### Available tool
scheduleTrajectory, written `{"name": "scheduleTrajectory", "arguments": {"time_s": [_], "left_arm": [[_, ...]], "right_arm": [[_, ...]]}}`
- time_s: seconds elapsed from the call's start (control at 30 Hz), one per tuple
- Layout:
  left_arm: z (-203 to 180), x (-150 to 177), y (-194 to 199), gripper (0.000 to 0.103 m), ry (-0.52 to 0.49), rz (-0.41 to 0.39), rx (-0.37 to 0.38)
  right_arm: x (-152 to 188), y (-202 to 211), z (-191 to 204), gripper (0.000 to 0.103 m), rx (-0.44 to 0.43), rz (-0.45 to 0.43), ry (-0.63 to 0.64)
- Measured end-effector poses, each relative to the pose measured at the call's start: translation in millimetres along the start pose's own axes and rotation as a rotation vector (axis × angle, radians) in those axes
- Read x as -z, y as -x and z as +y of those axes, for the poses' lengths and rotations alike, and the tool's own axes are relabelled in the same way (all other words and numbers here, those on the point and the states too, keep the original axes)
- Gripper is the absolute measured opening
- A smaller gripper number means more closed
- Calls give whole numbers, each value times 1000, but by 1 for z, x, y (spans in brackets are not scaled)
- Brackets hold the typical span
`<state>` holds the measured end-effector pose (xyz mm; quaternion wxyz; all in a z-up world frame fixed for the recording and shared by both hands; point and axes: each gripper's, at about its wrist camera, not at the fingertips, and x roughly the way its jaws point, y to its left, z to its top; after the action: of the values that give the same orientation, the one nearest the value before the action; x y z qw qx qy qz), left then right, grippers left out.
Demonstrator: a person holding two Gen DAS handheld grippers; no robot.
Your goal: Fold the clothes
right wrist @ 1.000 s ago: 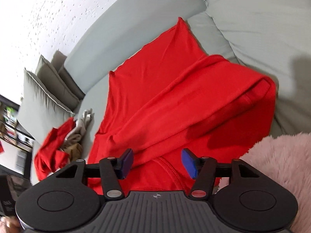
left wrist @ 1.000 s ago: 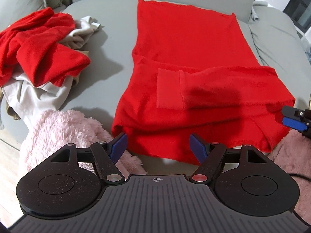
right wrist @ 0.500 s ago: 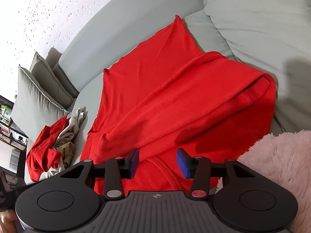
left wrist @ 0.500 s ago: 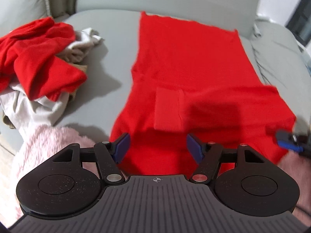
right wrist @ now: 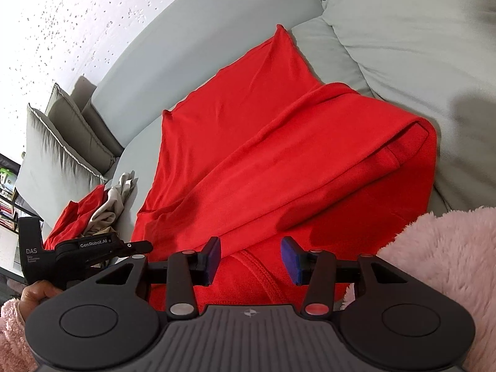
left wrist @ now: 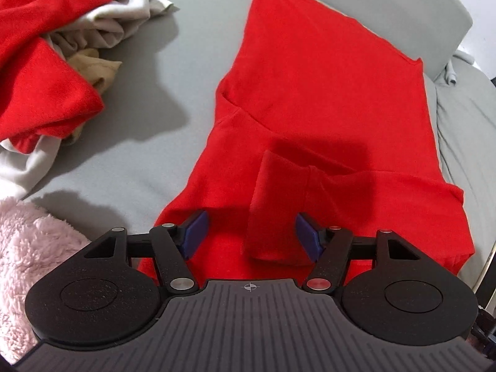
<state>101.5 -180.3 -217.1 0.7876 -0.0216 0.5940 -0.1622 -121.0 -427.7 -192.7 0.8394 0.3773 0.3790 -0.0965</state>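
A red long-sleeved top (left wrist: 322,99) lies spread on the grey sofa seat, one sleeve folded across its body with the cuff (left wrist: 276,210) near me. My left gripper (left wrist: 249,237) is open and hovers over that cuff, holding nothing. In the right wrist view the same top (right wrist: 279,155) fills the middle. My right gripper (right wrist: 251,260) is open over its near edge by the neckline seam, holding nothing. The left gripper also shows in the right wrist view (right wrist: 77,248).
A heap of red, white and tan clothes (left wrist: 52,55) lies at the left of the seat. Pink fluffy fabric (left wrist: 28,257) is at the near left and also shows in the right wrist view (right wrist: 443,257). Grey cushions (right wrist: 62,142) and the sofa back (right wrist: 217,34) stand behind.
My left gripper has moved forward and down over the red top, onto the folded sleeve cuff. My right gripper has shifted slightly closer to the near edge. Both stay open.
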Motion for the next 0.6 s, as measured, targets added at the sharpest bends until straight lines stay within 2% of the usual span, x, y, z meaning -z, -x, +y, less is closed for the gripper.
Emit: {"name": "scheduleTrajectory", "arguments": {"time_s": [0.03, 0.07, 0.13, 0.2, 0.23, 0.27, 0.3, 0.43, 0.6], "left_arm": [[-2, 1, 0, 47, -17, -5, -11], [-3, 2, 2, 32, -28, -12, -4], [-4, 4, 5, 22, -35, -9, 34], [-6, 5, 5, 25, -40, 3, 39], [-6, 6, 4, 39, -46, 9, 18], [-4, 6, 3, 46, -29, 20, 13], [-2, 6, 3, 46, -11, 31, 10], [7, 3, 5, 47, 98, 79, 88], [5, 3, 0, 46, 116, 101, 79]], "right_arm": [[0, 0, 0, 46, 1, 0, 0], [0, -1, 0, 46, 3, 1, 1], [0, -1, 1, 47, 7, 2, 6], [0, -1, 1, 47, 8, 2, 7], [0, -1, 1, 47, 7, 1, 7], [0, -1, 1, 47, 7, 0, 8], [1, -1, 1, 47, 7, -1, 9], [3, 0, 2, 47, 9, -5, 15], [3, 0, 2, 47, 9, -7, 13]]}}
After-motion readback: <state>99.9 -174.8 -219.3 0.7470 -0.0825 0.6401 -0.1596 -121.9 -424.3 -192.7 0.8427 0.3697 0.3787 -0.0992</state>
